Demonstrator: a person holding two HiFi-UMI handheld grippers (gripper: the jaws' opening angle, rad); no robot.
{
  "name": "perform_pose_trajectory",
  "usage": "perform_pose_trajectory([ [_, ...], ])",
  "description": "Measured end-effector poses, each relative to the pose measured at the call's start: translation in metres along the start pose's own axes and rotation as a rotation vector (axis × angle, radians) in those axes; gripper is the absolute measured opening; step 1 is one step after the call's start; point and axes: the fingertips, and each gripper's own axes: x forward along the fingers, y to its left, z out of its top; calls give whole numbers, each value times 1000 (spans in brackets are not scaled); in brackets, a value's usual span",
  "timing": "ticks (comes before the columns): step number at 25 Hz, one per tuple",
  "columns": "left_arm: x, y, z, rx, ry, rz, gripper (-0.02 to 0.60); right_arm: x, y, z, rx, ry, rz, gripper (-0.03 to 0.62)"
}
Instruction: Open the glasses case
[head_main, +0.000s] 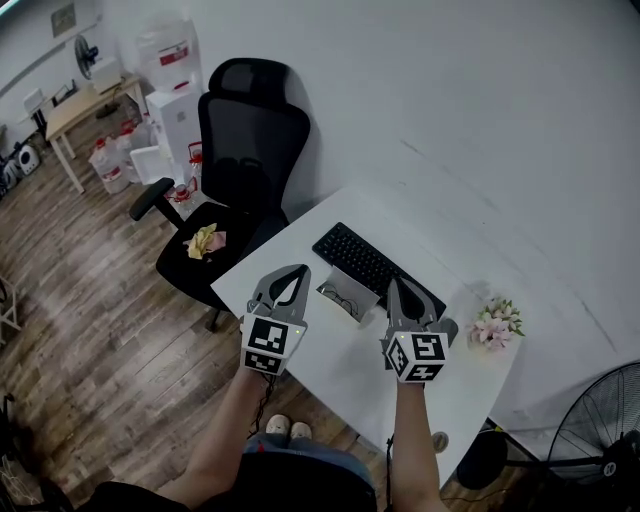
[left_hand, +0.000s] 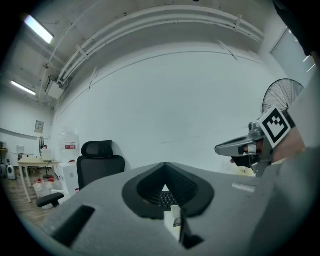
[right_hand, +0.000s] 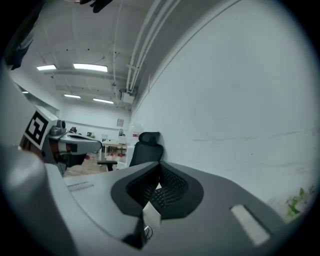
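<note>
Head view: one glasses case (head_main: 350, 300) is seen on the white table (head_main: 300, 345), just in front of the one keyboard (head_main: 365, 262). One pair of glasses (head_main: 337, 298) is visible inside it, so it is judged to be open already. Its long axis runs parallel to the keyboard's near edge, across the direction both claws point. The case lies ahead of and between the two claws, and lower than them. The left gripper (head_main: 298, 271) and the right gripper (head_main: 393, 285) are held level above the table. The right one is judged slightly nearer, but the margin is small. One bunch of flowers (head_main: 496, 325) is at the table's right end, and one black chair (head_main: 245, 170) is behind the table. Left gripper view: the jaws are seen closed tip to tip, with nothing gripped. Through the gap between them, keyboard keys are seen, and below those a pale upright panel taken to be the lid (left_hand: 173, 219). The case is therefore dead ahead and below the tips. The right gripper (left_hand: 223, 148) shows at the right, also empty. Right gripper view: the jaws are likewise shut, with nothing between the pads. The case (right_hand: 151, 216) is seen through the gap, low and straight ahead, with the lid standing up. The left gripper (right_hand: 92, 143) is alongside at the left. Any next move would need one claw lowered and reopened first.
</note>
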Motion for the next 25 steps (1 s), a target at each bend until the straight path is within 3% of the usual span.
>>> perform_pose_trajectory([
  [6, -3, 0, 8, -16, -20, -6, 8, -27, 5, 21, 49, -120, -90, 8],
  [11, -3, -2, 14, -29, -37, -13, 8, -39, 7, 18, 72, -131, -133, 8],
  [25, -4, 0, 17, -23, -39, -2, 8, -39, 7, 11, 93, -127, -138, 6],
])
